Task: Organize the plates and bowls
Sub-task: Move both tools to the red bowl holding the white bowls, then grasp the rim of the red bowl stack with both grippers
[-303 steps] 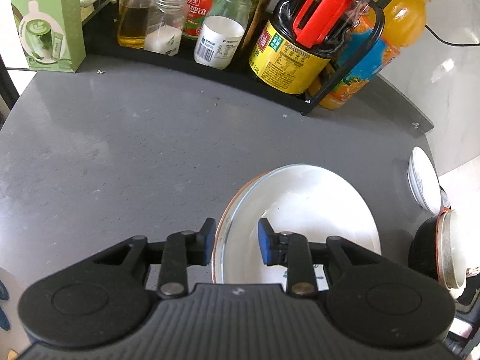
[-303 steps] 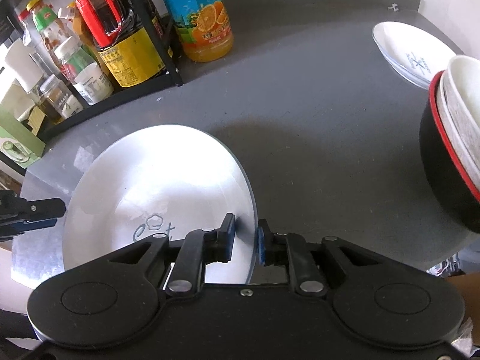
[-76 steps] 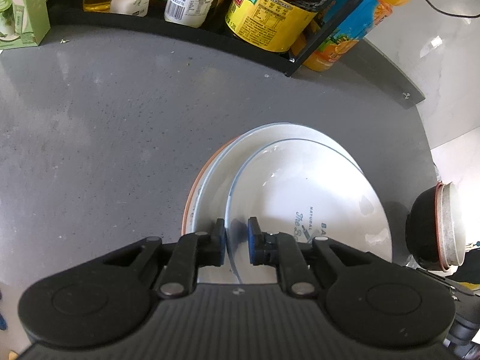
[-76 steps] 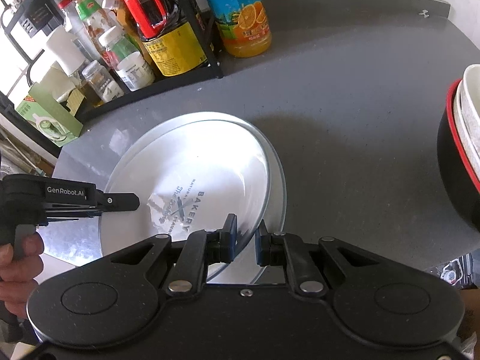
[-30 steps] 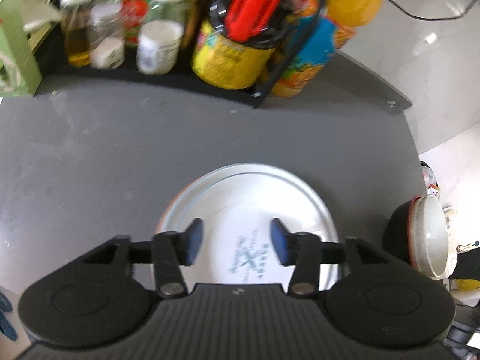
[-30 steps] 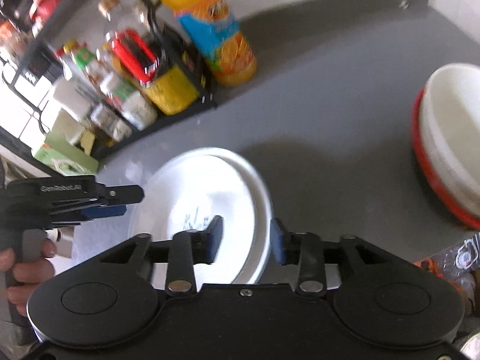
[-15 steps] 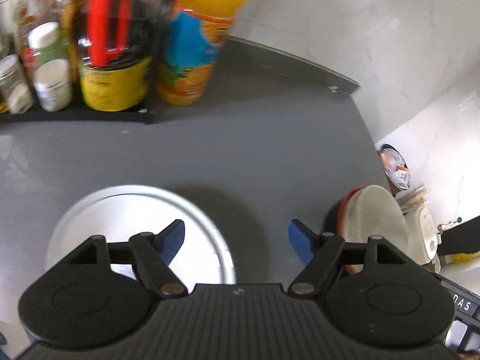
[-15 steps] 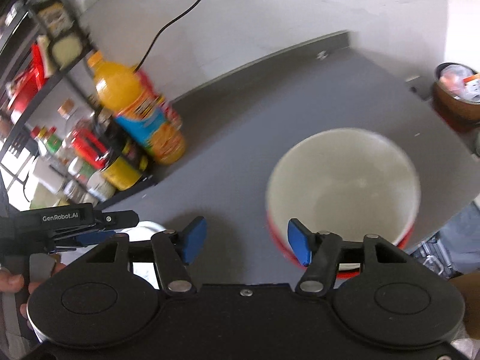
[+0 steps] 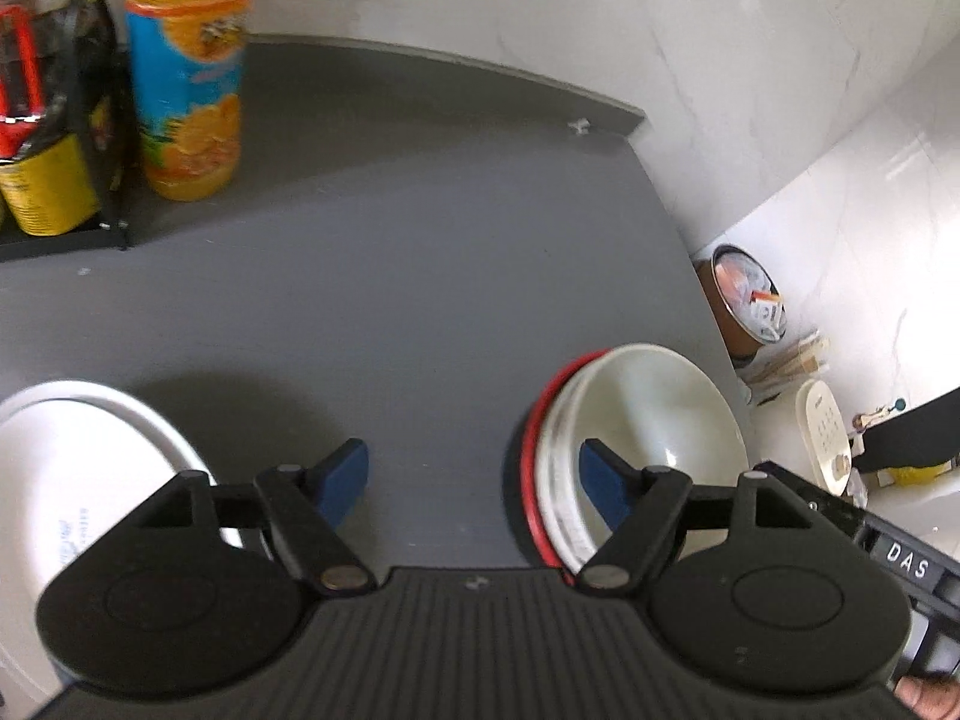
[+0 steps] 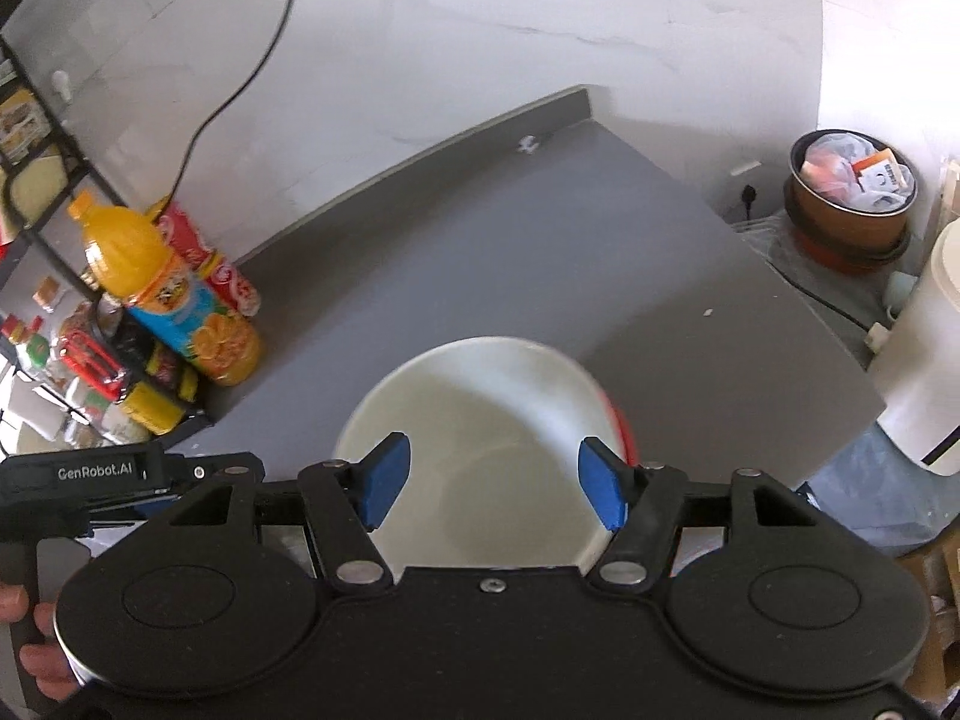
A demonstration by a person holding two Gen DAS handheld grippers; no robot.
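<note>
A stack of bowls, a cream one [image 9: 648, 420] nested in a black red-rimmed one [image 9: 531, 438], stands near the right edge of the grey counter [image 9: 390, 276]. My left gripper [image 9: 474, 474] is open above the counter; its right fingertip overlaps the bowls' left rim. The stacked white plates [image 9: 78, 456] lie at the lower left. In the right wrist view the cream bowl [image 10: 480, 420] sits straight ahead, and my right gripper [image 10: 492, 489] hangs open over it, fingers spread about as wide as the bowl. Nothing is held.
An orange juice bottle [image 9: 183, 72] and a black rack with jars [image 9: 36, 120] stand at the counter's back left. Beyond the counter's right edge sit a brown bin with rubbish [image 10: 852, 192] and a white appliance [image 10: 924, 360]. A hand [image 10: 36, 642] holds the left gripper's handle.
Both grippers let go of the plate, now stacked with the others, opened wide and swung right. The right one now hovers over the bowl stack.
</note>
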